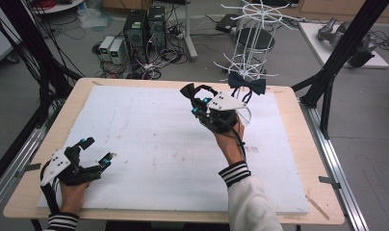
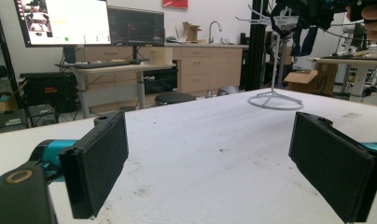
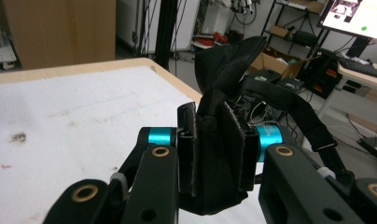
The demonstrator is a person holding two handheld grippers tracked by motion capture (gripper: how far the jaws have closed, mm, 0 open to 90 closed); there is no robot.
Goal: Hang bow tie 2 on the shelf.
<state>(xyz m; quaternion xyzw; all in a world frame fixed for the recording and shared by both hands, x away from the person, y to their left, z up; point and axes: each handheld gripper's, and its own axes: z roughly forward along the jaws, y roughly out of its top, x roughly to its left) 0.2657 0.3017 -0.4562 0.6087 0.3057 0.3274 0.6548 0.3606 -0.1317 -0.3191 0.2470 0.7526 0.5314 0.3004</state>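
1. The right gripper [image 1: 196,102] is sitting raised over the far middle of the white foam board [image 1: 149,144], and it's clamping a black bow tie [image 3: 219,140] between its jaws. In the right gripper view the fabric is bunching up between the pads, with one wing poking up above them and a black strap [image 3: 298,116] looping off to the right.
2. A second black bow tie [image 1: 247,84] is hanging on the white wire rack [image 1: 252,38] at the far edge of the board, just beside the right gripper.
3. The left gripper [image 1: 97,153] is resting low at the near left corner of the board, jaws spread wide, nothing between them. In its own view the two black pads [image 2: 100,163] are standing well apart over bare foam.
4. The rack's round base [image 2: 275,100] is showing far off in the left gripper view.
5. The wooden table [image 1: 308,159] is peeking out around the board's edges.
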